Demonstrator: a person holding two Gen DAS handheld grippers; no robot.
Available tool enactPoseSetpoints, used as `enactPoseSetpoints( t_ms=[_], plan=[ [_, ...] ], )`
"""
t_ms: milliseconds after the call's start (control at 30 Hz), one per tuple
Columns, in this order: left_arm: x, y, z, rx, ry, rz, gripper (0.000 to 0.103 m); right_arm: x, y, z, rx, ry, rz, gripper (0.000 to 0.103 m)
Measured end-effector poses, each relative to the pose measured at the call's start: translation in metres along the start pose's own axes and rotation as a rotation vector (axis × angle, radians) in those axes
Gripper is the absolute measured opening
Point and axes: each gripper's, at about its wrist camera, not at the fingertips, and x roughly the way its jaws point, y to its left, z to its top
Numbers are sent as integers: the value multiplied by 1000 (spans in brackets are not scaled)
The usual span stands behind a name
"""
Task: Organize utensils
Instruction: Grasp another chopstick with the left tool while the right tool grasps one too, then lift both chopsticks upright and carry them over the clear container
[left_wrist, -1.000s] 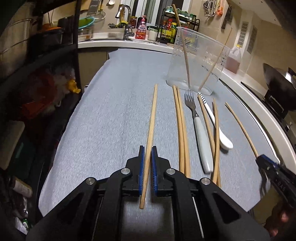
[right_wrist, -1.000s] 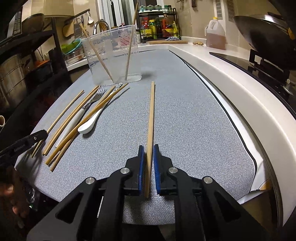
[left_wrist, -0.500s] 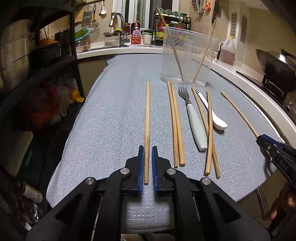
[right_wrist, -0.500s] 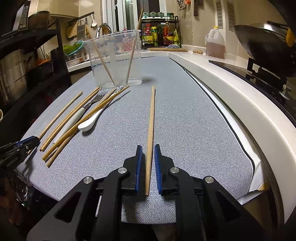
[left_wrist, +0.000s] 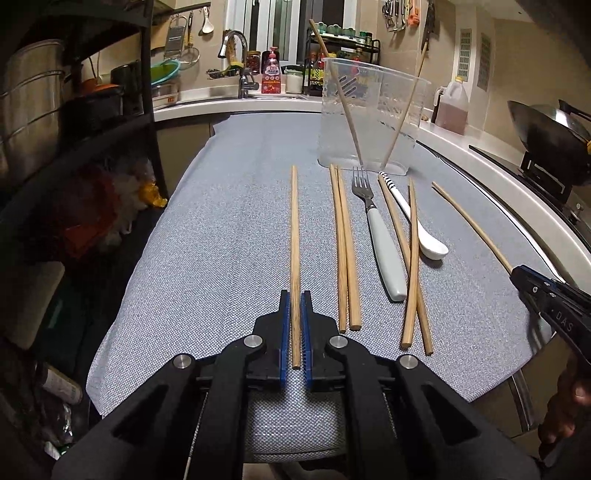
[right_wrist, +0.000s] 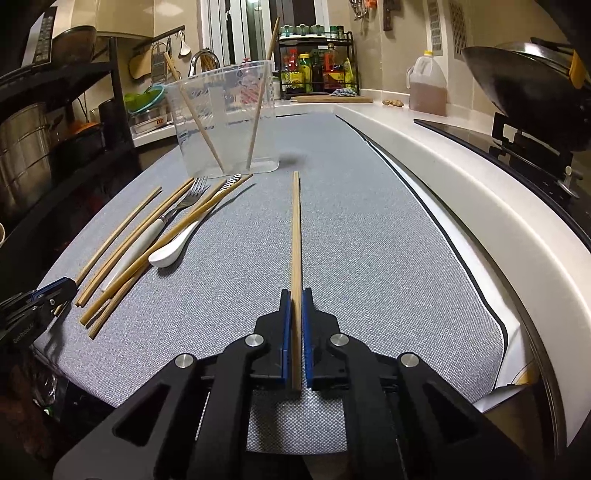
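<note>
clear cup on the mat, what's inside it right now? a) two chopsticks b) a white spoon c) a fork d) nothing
a: two chopsticks lean crossed inside the cup, while the fork and spoon lie flat on the mat in front of it.

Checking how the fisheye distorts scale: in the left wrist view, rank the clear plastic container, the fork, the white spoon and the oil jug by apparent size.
1. clear plastic container
2. fork
3. white spoon, slightly shorter than the fork
4. oil jug, though it stands farthest away, so its true size is unsure
</note>
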Motion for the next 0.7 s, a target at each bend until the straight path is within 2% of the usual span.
enactPoseSetpoints(
  t_ms=[700],
  plan=[
    [-1,-4,-1,8,-12,0,6,-1,2,0,-11,-1,-7,6]
  ],
)
